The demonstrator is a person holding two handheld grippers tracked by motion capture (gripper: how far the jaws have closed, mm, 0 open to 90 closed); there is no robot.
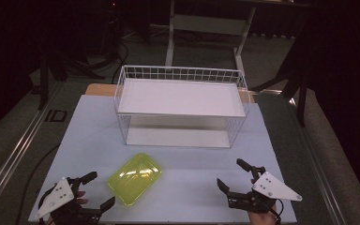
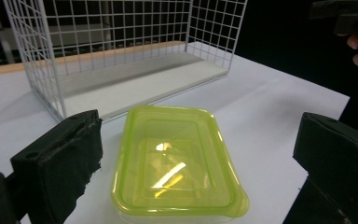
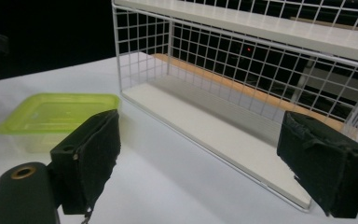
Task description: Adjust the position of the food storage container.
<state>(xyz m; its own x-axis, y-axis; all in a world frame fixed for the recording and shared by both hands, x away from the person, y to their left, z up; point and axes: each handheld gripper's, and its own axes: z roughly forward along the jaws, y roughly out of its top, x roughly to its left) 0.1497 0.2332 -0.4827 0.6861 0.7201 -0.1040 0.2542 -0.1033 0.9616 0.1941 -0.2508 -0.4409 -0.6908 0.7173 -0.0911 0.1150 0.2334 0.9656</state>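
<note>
A yellow-green lidded plastic container (image 1: 135,178) lies flat on the pale blue table, in front of a white wire rack (image 1: 180,107). My left gripper (image 1: 98,190) rests at the table's near left corner, open, just left of the container. The left gripper view has the container (image 2: 177,163) close ahead between the spread jaws, untouched. My right gripper (image 1: 230,174) sits open at the near right with nothing between its fingers. In the right gripper view the container (image 3: 56,116) is off to the left and the rack (image 3: 242,79) stands ahead.
The wire rack has a white upper shelf (image 1: 180,97) and a white lower board (image 1: 178,137). A wooden strip runs behind it. Beyond the table are dark floor, cables and the legs of a white stand (image 1: 206,33).
</note>
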